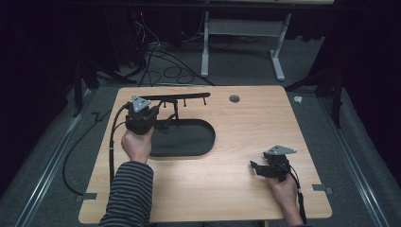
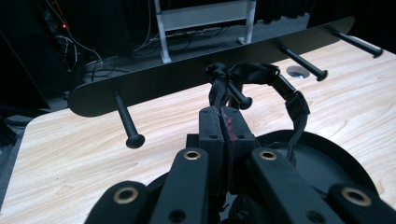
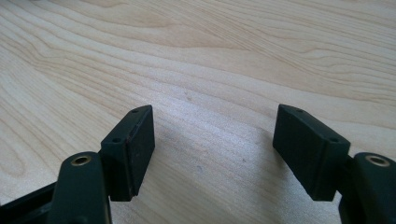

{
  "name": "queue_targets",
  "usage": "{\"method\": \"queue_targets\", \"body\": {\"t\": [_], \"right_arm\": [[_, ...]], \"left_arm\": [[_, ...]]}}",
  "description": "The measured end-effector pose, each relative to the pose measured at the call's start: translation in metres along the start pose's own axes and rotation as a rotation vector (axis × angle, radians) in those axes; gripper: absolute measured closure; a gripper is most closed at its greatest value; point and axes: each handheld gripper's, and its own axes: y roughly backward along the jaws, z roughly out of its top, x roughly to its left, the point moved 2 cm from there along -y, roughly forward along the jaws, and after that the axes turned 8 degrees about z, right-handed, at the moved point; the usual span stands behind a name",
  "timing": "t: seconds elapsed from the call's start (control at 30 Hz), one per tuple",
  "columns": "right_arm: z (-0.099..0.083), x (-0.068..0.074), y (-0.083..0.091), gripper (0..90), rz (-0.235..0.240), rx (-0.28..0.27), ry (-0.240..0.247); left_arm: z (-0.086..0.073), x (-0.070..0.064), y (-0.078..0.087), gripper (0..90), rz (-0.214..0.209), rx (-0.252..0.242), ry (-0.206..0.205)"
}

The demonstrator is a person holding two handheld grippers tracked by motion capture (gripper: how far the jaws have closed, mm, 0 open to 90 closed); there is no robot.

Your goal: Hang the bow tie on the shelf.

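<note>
A black rack bar (image 1: 175,97) with several pegs stands at the table's back left, behind a black oval tray (image 1: 189,137). In the left gripper view the bar (image 2: 187,77) crosses the frame and a black strap (image 2: 280,84) loops over a middle peg (image 2: 240,100). My left gripper (image 2: 225,123) is shut on one end of that strap; the other end hangs toward the tray (image 2: 327,158). From above, the left gripper (image 1: 163,125) sits over the tray's left end. My right gripper (image 1: 254,168) rests low at the table's front right, open, with bare wood between its jaws (image 3: 212,149).
A round grommet hole (image 1: 234,99) sits near the table's back edge. Cables (image 1: 161,66) and a white desk frame (image 1: 241,28) lie on the floor beyond the table. Bare wood (image 1: 255,127) spreads between the tray and the right gripper.
</note>
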Motion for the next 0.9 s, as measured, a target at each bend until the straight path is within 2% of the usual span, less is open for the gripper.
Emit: {"method": "queue_targets", "body": {"t": [0.23,0.7,0.9], "right_arm": [[0.0000,0.0000,0.0000,31.0,0.000,0.000,0.000],[0.0000,0.0000,0.0001,31.0,0.000,0.000,-0.003],[-0.0001,0.0001,0.0001,31.0,0.000,0.000,-0.003]], "left_arm": [[0.0005,0.0016,-0.0057,88.0,0.022,0.011,0.010],[-0.0058,0.0015,-0.0102,87.6,0.021,0.030,0.013],[-0.0074,-0.0010,-0.0110,87.6,0.021,0.037,-0.002]]}}
